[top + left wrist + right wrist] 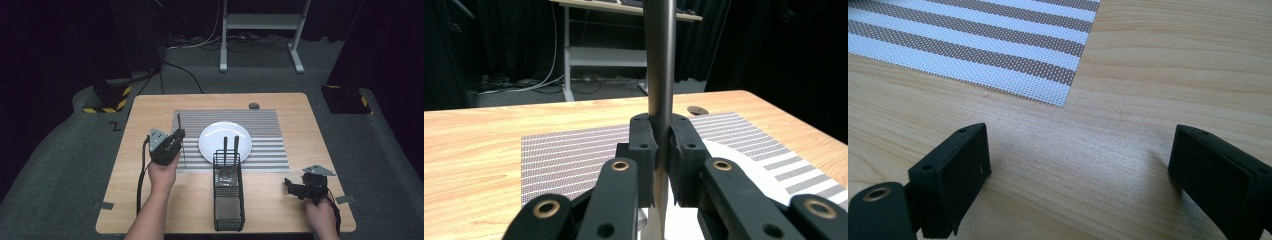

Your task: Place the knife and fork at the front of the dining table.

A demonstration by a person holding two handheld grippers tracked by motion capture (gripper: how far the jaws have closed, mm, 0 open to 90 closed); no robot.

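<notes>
Your left gripper (pixel 176 139) clamps the slim steel utensil (pixel 178 142), long axis upright, at nine o'clock of the round white plate (pixel 225 141); your right gripper (pixel 1078 170) idles open, well apart.

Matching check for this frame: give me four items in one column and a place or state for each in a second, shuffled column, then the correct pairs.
Items:
1. slim metal utensil
2. round white plate
3. black wire-mesh cutlery basket
4. right gripper

Places or states:
A. stands on the wooden table near its front edge, two dark handles rising from it
B. jaws open over bare wood
C. clamped upright in the left gripper, left of the plate
D. lies in the middle of the grey striped placemat

Pairs: 1-C, 2-D, 3-A, 4-B
</notes>
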